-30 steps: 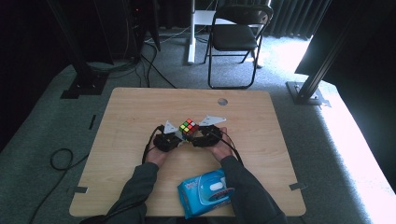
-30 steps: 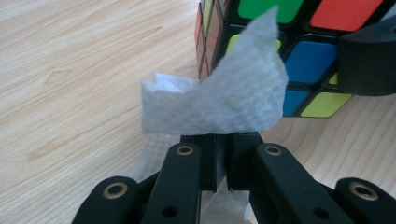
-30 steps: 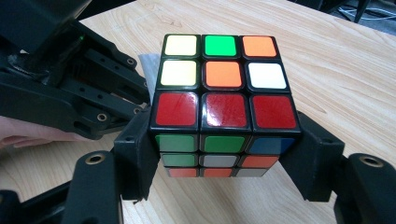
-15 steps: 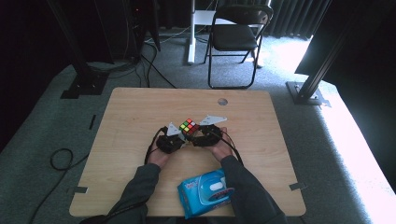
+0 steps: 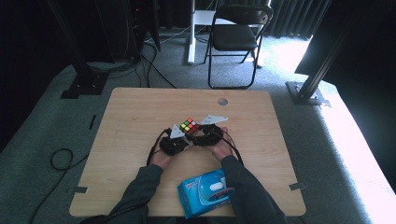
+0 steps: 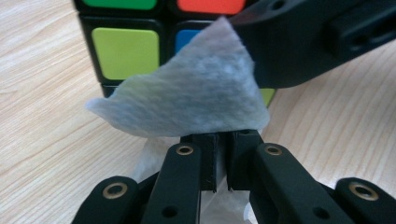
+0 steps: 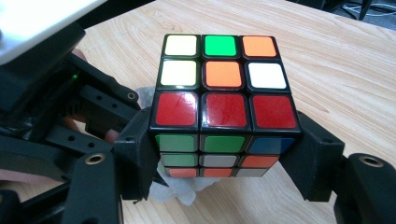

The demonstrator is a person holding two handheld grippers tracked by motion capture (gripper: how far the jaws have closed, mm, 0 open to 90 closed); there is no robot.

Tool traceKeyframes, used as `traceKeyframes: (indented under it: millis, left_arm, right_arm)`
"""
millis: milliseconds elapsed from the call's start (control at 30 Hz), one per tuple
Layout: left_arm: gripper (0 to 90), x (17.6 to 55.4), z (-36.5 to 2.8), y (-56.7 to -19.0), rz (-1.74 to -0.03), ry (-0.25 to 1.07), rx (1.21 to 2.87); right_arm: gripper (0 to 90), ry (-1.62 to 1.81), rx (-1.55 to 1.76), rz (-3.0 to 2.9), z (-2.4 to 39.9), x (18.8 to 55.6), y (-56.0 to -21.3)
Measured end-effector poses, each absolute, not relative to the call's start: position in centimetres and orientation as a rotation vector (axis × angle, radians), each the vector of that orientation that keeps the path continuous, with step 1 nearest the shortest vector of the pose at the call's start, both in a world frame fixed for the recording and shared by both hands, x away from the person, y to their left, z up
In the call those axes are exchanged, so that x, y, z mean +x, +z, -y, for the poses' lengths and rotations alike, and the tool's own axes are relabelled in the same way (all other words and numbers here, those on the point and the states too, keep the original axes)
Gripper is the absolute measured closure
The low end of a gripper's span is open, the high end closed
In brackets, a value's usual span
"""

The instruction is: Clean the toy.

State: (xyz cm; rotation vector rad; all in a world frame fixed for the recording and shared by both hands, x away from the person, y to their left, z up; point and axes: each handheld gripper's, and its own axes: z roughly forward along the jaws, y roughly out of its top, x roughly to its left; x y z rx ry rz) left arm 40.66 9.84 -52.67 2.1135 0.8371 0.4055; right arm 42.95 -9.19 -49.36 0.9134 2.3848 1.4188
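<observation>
White wipe [image 6: 187,102] sits pinched in my closed left gripper [image 6: 222,161]; my right gripper [image 7: 219,158] clamps the puzzle cube [image 7: 224,107] above the desk [image 7: 345,70].

The left gripper [image 5: 180,140] has edged slightly closer to the cube [image 5: 189,125] with its wipe [image 6: 187,100]

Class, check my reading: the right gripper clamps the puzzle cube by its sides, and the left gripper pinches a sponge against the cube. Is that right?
Not quite. The left gripper pinches a thin white wipe, not a sponge, as the left gripper view shows. The rest holds: the right gripper clamps the puzzle cube by its sides.
</observation>
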Motion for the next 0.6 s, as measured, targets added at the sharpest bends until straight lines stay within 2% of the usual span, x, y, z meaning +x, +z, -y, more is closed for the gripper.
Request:
traceKeyframes:
  millis: [600]
  left_arm:
    - [84.3,41.6,-11.8,-52.3,-0.925,0.443,2.067]
  right_arm:
    - [34.4,1.444,0.917,-2.388,9.3,42.9,-49.4]
